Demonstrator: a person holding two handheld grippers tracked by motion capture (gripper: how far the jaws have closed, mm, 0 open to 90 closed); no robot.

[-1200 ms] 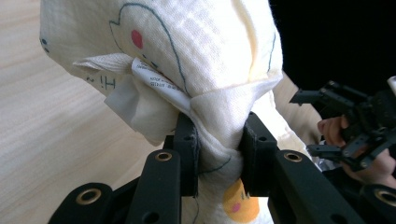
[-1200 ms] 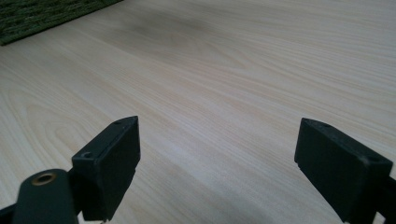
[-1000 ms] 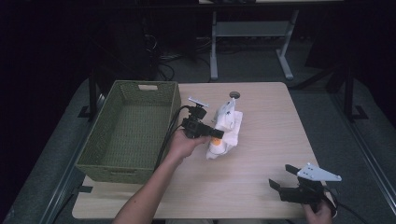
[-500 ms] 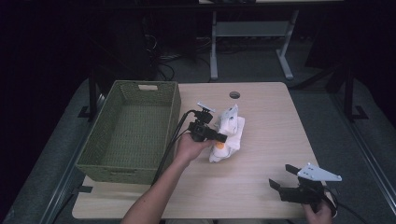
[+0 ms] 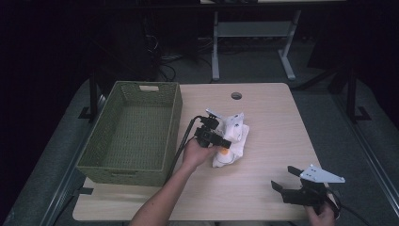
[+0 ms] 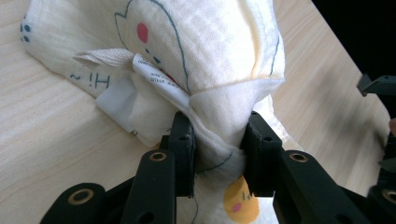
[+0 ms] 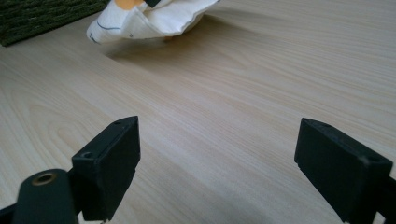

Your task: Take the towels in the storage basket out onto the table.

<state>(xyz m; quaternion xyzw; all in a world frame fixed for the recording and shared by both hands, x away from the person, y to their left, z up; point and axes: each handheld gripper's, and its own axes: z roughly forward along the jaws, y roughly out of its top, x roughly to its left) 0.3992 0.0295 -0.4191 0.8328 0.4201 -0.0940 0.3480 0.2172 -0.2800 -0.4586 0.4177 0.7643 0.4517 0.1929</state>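
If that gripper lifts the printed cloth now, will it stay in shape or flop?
Probably flop: the printed cloth bunches in soft folds where the left gripper pinches it. It looks thin and light, so loose edges should dangle. The woven texture suggests little slipping.

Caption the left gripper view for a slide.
Left tool pinching a fold of white printed cloth on the wooden table.
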